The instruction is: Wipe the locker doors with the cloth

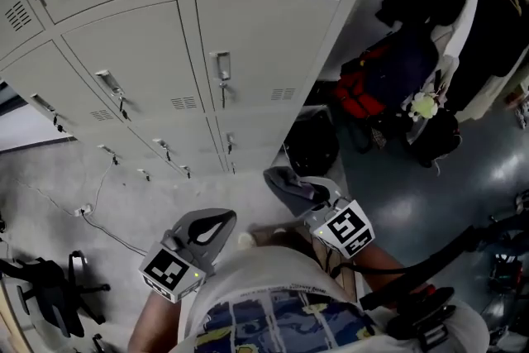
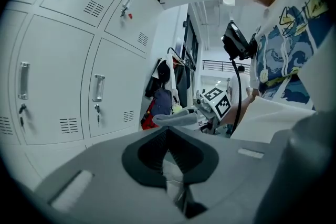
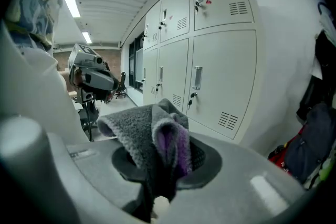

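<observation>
While I stood facing the bank of grey locker doors [image 1: 264, 45], I held both tools low and close to my body, well apart from the metal. My guess was that this was the ready stance before the first stroke, because nothing was touching a door.

My right gripper [image 3: 163, 157] had its jaws clamped on the grey cloth [image 3: 149, 134]. It was pinched low in the bunch, so most of the fabric stood proud of the tips. That made sense to me, since a pad of cloth out front means fabric meets the door and not plastic. The cloth was folded over on itself and showed a purple inner face at the crease. One flap spilled to the left in the right gripper view. Its long axis ran roughly along the line of the jaws, with the free end pointing ahead toward the lower lockers. From the head view it angled up and left out of the tool, toward the foot of the cabinet.

My left gripper [image 2: 168, 152] was beside it with its jaws together and nothing between them. I judged it was spare, parked out of the way. The nearest door, with its latch handle [image 1: 221, 66], looked like the natural first target.
</observation>
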Tool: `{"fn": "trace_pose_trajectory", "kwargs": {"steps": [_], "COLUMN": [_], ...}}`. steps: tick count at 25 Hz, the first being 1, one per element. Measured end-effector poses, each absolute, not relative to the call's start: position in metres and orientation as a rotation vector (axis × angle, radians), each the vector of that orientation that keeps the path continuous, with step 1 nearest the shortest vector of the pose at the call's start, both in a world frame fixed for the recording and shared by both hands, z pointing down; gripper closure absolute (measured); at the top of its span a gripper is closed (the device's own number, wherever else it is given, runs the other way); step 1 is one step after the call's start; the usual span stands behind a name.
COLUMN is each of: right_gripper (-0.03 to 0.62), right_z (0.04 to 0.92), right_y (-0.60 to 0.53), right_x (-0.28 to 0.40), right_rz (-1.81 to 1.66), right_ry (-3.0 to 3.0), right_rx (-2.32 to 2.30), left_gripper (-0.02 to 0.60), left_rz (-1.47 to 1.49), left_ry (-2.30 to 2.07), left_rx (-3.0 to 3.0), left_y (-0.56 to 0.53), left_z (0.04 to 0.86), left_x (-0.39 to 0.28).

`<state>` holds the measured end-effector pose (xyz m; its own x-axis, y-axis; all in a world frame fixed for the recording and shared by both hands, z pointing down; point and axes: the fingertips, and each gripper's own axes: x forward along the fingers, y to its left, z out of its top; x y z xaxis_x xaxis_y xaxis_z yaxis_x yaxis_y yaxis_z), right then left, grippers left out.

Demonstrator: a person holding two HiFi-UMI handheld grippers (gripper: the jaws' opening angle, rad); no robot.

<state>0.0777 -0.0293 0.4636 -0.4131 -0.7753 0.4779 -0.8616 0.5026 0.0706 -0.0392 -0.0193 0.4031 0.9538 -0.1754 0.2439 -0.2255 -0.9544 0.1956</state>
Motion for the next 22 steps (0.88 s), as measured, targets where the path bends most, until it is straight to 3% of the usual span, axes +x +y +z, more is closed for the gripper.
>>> {"fn": "trace_pose_trajectory", "kwargs": {"steps": [22], "right_gripper": [0.507], "right_z": [0.410], "right_y": [0.017], "right_x": [0.074], "right_rz": [0.129], "right_ry": [-2.403], "right_rx": [1.398], "left_gripper": [0.577], "left_rz": [0.350], "left_ry": [-0.201], "left_rx": [2.918], "left_y": [0.018], "left_z": [0.398], "left_x": [-0.005]}}
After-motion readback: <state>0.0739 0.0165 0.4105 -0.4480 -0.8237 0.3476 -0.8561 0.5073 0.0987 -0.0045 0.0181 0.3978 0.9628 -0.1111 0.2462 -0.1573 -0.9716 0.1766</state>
